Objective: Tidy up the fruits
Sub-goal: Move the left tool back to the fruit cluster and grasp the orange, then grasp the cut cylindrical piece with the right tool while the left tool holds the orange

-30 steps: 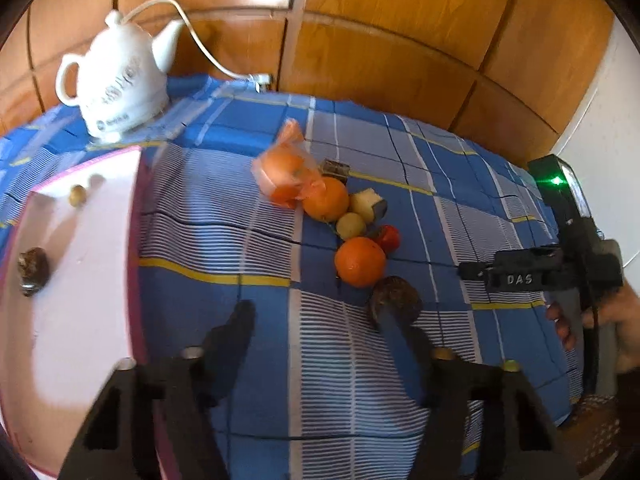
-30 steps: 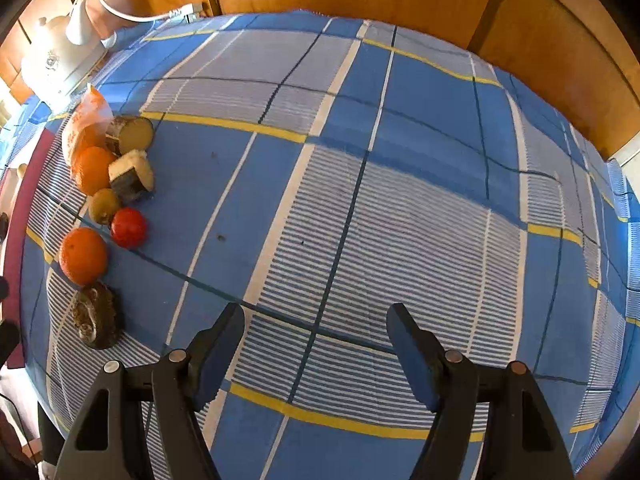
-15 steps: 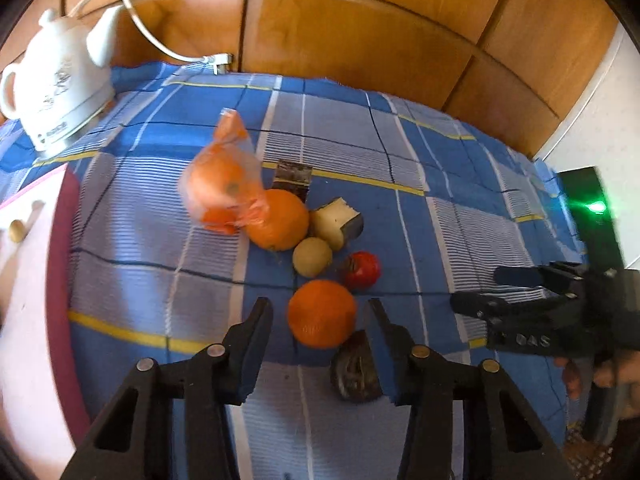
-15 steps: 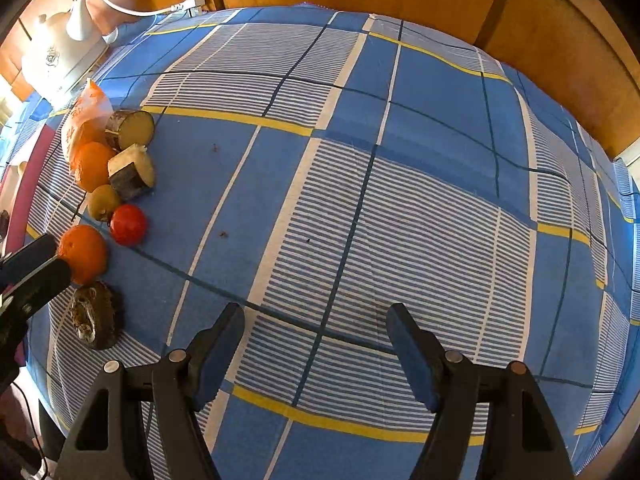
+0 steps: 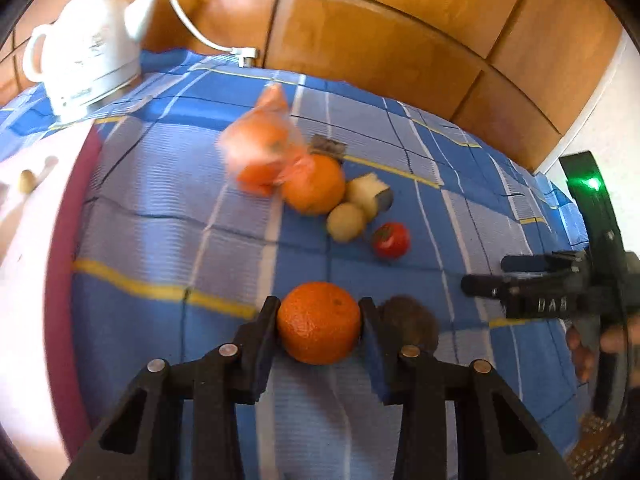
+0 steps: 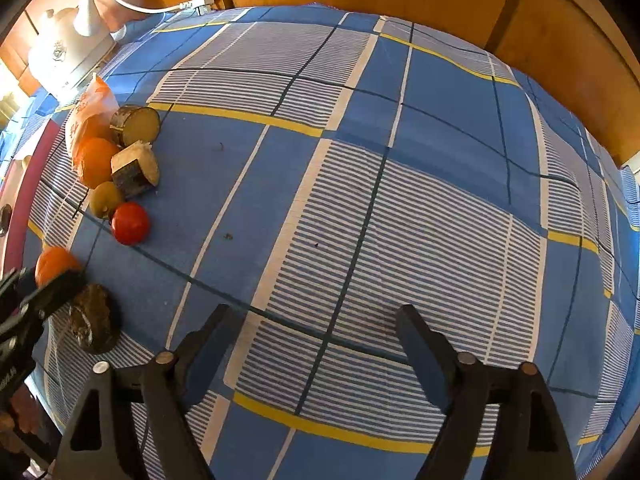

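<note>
My left gripper is closing, pads against the round orange, which shows no long axis. My right gripper is opening, empty, above the cloth.

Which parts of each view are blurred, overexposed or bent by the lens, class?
Left wrist view: the orange bag and kettle are motion-smeared, the white tray is washed out, yet the orange stays sharp. Right wrist view: sharp throughout, the checked cloth bulges like a dome, and the kettle glares.

The left gripper now sits lower and further right, its jaws closing around the near round orange fruit. The right gripper jaws are opening wider than a second ago, nothing between them.
</note>
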